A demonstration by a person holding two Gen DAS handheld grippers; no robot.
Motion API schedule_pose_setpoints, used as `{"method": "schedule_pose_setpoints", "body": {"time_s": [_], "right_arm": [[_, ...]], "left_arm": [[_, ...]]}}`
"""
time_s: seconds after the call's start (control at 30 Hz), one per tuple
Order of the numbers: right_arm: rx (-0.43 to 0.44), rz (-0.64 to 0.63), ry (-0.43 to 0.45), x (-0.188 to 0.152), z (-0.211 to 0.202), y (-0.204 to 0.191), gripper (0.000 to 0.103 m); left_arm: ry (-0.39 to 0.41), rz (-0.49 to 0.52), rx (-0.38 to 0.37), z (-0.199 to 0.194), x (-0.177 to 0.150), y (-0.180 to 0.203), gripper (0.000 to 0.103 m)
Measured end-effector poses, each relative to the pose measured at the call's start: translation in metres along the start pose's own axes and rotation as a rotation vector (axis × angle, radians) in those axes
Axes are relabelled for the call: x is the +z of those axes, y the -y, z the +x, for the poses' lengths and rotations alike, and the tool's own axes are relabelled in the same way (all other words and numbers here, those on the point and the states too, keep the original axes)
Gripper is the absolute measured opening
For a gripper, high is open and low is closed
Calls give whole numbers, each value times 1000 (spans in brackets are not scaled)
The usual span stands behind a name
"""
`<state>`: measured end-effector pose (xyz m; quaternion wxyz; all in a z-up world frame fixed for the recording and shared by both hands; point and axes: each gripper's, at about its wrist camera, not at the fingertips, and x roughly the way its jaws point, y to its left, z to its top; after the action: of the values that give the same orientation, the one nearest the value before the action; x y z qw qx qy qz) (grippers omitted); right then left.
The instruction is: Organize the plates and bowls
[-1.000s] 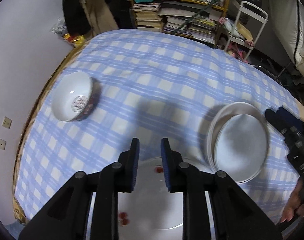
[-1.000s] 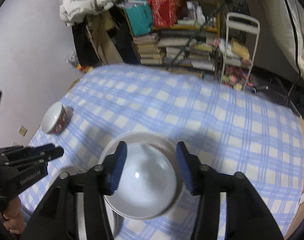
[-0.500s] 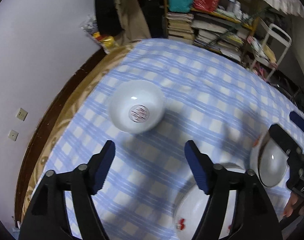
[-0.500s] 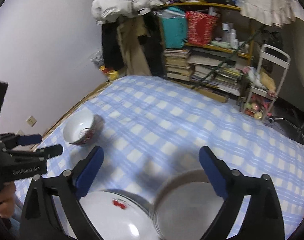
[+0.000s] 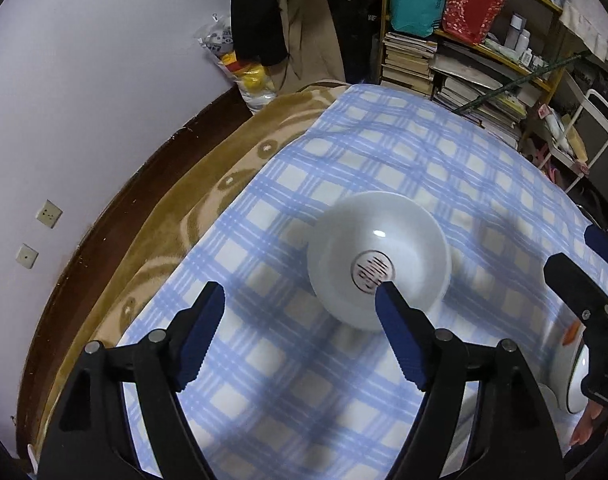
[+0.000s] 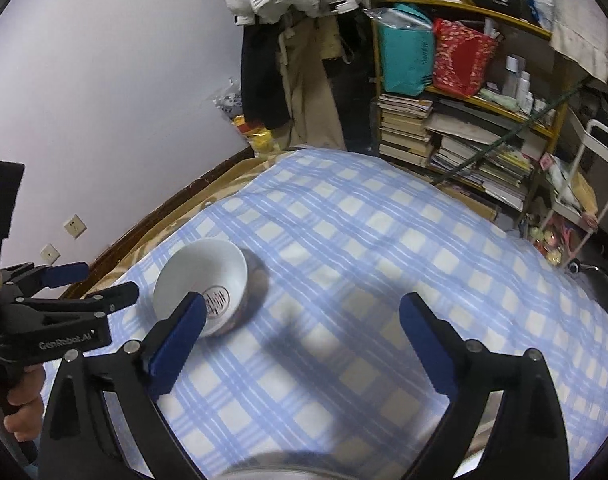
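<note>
Your left gripper [image 5: 299, 298] hangs released above the checked tablecloth [image 5: 404, 168], its right finger overlapping the white bowl [image 5: 378, 264]. Your right gripper [image 6: 301, 312] is spread wide, grasping nothing.

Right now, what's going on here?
A person is sorting dishes on a bed with a blue checked cover, a handheld gripper in each hand. Both the left gripper and the right gripper have open jaws and hold nothing. A white bowl sits alone on the cover just ahead of the left gripper, untouched. Part of a plate shows at the right edge of the left view.
</note>
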<state>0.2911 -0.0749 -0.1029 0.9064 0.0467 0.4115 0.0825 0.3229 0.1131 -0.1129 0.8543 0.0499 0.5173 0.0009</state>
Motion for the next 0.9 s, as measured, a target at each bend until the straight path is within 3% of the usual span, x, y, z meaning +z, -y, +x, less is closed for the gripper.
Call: {"method": "schedule_pose_setpoints", "body": {"time_s": [0.27,0.47,0.57,0.63,0.77,0.9], "right_arm": [[-15,-36,-72,13,49,-20,101],[56,19,-196,9,88,-21,95],[94,81,-251,3,105,-17,78],[109,112,-294,1,115,-14,51],[139,166,-320,-4,128,-12,41],[213,209,-368,-5,136,-14,20]], "left_arm": [[-57,-33,-46,49,4,-16,77],[-84,-40,-98,73,3,-18,77],[-70,-20,-100,78,3,-13,74],[-82,0,-98,82,4,-8,73],[-92,14,-91,91,2,-1,52],[-90,-1,-156,92,3,1,31]]}}
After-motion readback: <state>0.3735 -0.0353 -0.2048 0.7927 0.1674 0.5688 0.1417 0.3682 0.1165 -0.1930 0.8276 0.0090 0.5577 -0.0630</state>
